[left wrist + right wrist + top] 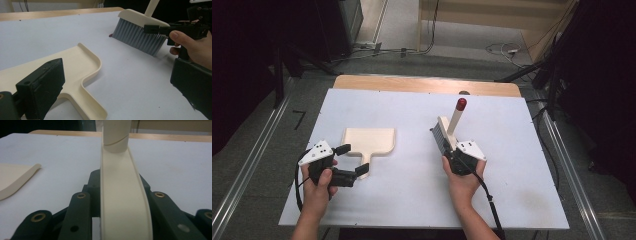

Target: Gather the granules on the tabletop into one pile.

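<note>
Clamping my right gripper (451,150) tight on the cream plastic brush (446,135), grey bristles on the white table (412,195), red-tipped handle pointing away, while my left gripper (353,160) sits wide open around the smooth, flat dustpan's (369,141) handle.

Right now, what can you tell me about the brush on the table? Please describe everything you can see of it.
The brush has a cream head that looks like plastic, grey bristles and a long cream handle with a dark red tip. It stands on the white table, right of the dustpan and apart from it, bristles down, the handle rising away from the person. The right hand-held gripper is shut on its head. A small dark red speck lies by the bristles.
</note>
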`<state>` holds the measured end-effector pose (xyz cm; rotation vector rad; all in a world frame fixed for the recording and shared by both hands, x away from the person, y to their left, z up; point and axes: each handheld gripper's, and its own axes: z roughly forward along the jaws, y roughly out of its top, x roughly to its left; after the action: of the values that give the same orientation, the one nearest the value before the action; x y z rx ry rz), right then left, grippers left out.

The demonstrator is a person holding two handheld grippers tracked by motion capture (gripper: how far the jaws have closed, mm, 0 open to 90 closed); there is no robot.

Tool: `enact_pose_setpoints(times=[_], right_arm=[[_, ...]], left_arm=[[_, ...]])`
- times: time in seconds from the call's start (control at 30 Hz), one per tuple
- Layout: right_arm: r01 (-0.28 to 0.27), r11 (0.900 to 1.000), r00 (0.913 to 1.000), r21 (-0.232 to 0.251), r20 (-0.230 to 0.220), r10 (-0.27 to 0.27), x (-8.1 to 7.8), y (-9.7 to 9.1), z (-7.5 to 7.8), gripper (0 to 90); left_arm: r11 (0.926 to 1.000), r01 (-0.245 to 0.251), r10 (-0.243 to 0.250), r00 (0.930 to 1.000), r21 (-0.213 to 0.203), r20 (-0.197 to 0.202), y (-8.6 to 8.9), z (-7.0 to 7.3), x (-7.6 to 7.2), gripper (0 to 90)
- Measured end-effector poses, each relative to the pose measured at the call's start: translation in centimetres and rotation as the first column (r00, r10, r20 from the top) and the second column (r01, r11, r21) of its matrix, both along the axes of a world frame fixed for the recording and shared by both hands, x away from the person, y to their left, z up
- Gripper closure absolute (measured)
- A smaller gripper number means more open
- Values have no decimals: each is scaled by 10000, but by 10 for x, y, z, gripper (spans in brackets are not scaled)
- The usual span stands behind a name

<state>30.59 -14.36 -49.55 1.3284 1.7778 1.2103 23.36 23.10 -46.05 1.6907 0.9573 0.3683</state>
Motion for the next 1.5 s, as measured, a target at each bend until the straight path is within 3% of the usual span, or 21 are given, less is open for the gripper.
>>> enact_pose_setpoints(times=[0.33,0.57,0.73,0.83,1.33,1.5], right_arm=[[-329,9989,9994,336,147,324,-2,-2,6,658],[-674,9968,9974,436,300,661,10,24,13,658],[-725,9973,9968,120,353,720,24,45,12,658],[-533,9986,9984,-61,175,534,30,47,6,658],[274,9995,9995,-143,184,-272,19,10,0,658],[213,9998,9996,-15,205,-213,16,4,1,658]], left_arm=[[10000,1,-1,10000,11,-15,0,0,0,0],[10000,22,-22,10000,40,-16,0,0,1,0],[10000,-19,20,10000,18,-27,1,-1,1,0],[10000,-30,30,10000,-19,-1,2,-1,1,0],[10000,42,-42,10000,53,-57,-1,0,1,0],[10000,24,-24,10000,35,-71,-1,-1,1,0]])
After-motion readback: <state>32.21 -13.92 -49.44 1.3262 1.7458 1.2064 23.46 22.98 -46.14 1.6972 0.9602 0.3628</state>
